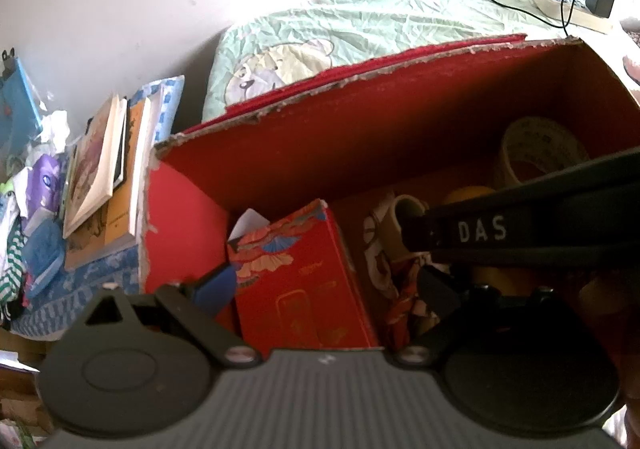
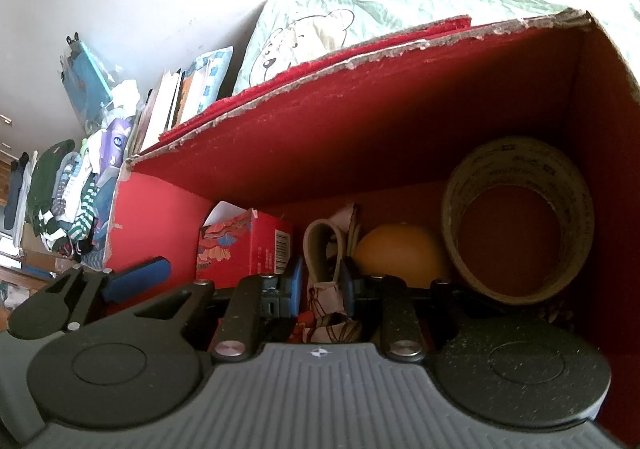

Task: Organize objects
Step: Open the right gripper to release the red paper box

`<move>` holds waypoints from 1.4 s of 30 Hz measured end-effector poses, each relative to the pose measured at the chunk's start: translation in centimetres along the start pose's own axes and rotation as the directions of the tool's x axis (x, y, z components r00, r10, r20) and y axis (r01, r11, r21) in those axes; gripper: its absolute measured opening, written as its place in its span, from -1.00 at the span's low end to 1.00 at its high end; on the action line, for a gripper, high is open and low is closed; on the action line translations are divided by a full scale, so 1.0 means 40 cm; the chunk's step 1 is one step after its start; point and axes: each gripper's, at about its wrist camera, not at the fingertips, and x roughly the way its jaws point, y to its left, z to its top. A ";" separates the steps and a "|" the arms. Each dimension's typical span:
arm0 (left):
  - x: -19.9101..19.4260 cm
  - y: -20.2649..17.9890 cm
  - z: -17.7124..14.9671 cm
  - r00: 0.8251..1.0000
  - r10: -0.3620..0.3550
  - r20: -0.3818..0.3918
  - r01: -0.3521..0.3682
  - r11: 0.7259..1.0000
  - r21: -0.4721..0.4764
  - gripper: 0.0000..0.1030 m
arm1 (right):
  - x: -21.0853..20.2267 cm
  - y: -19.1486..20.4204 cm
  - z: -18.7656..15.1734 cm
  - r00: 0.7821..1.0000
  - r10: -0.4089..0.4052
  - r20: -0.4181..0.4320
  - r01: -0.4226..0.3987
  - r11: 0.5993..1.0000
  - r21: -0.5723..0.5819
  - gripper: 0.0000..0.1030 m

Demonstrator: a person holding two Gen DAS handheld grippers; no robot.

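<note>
Red box (image 2: 400,121) | patterned cloth (image 2: 326,289) pinched between right tool (image 2: 322,283) pads

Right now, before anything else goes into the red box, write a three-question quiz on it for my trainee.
1. True or false: the roll of beige packing tape stands inside the red cardboard box, at its right end.
2. What is between the right gripper's blue pads? A paperback book; B patterned white-and-red cloth; C tape roll.
3. Fill in: the round orange object lies between the cloth and the ____.
Key: 1 true; 2 B; 3 tape roll.
</note>
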 end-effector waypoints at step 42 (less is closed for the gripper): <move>-0.003 0.012 -0.001 0.999 -0.027 0.035 0.028 0.999 -0.017 0.92 | -0.003 -0.006 -0.003 1.000 0.005 0.016 -0.005 1.000 0.017 -0.56</move>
